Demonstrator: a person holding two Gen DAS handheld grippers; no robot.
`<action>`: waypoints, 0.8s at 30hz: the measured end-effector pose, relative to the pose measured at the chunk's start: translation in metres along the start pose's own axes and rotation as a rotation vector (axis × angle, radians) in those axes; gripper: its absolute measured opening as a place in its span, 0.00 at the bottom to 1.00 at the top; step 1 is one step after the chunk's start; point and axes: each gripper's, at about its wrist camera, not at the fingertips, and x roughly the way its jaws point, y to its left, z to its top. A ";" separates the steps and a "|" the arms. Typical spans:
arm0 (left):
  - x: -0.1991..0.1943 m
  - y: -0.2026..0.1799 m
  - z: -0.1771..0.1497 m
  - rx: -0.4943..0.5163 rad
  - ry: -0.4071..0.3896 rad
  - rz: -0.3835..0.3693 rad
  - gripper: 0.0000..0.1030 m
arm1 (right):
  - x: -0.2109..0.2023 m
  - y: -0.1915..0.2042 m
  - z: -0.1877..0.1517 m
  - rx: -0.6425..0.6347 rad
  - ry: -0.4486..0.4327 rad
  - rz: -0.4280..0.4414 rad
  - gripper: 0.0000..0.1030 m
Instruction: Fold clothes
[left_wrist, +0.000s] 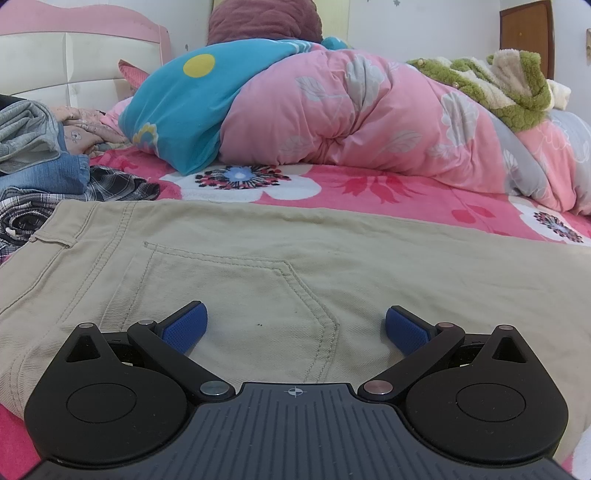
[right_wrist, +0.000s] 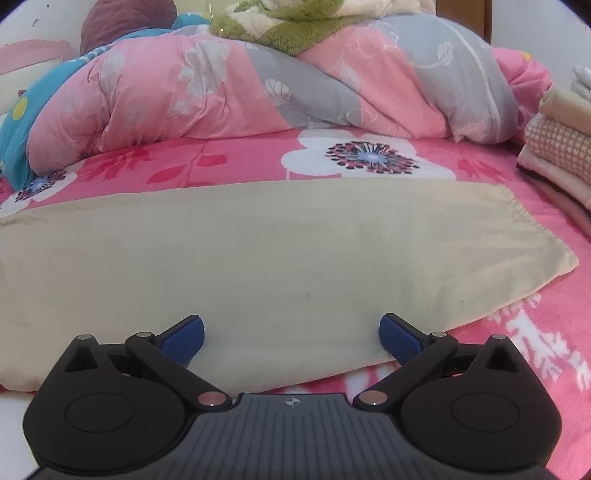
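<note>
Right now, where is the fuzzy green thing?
The fuzzy green garment lies on top of the pink quilt, at the upper right of the left wrist view and the top centre of the right wrist view, behind the beige trousers.

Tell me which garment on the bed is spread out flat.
The khaki trousers, back pocket up, lying smooth nearest the camera; the jeans and plaid shirt sit crumpled.

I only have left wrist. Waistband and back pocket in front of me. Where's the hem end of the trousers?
Observer: The trousers' hem end lies flat under the right tongs.
Operator: Right tongs gripping it?
Observer: No, open, nothing pinched.
Operator: Anything beyond the hem?
Observer: A folded stack at the bed's right edge, apart from the hem.
</note>
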 end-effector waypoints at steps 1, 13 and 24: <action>0.000 0.000 0.000 0.000 0.000 0.000 1.00 | 0.000 -0.001 0.001 0.000 0.004 0.006 1.00; 0.000 -0.001 0.000 0.000 0.000 0.001 1.00 | -0.003 0.002 -0.003 -0.007 -0.018 -0.003 1.00; 0.000 -0.001 0.000 0.002 0.001 0.004 1.00 | -0.014 0.013 0.014 -0.017 -0.034 -0.031 1.00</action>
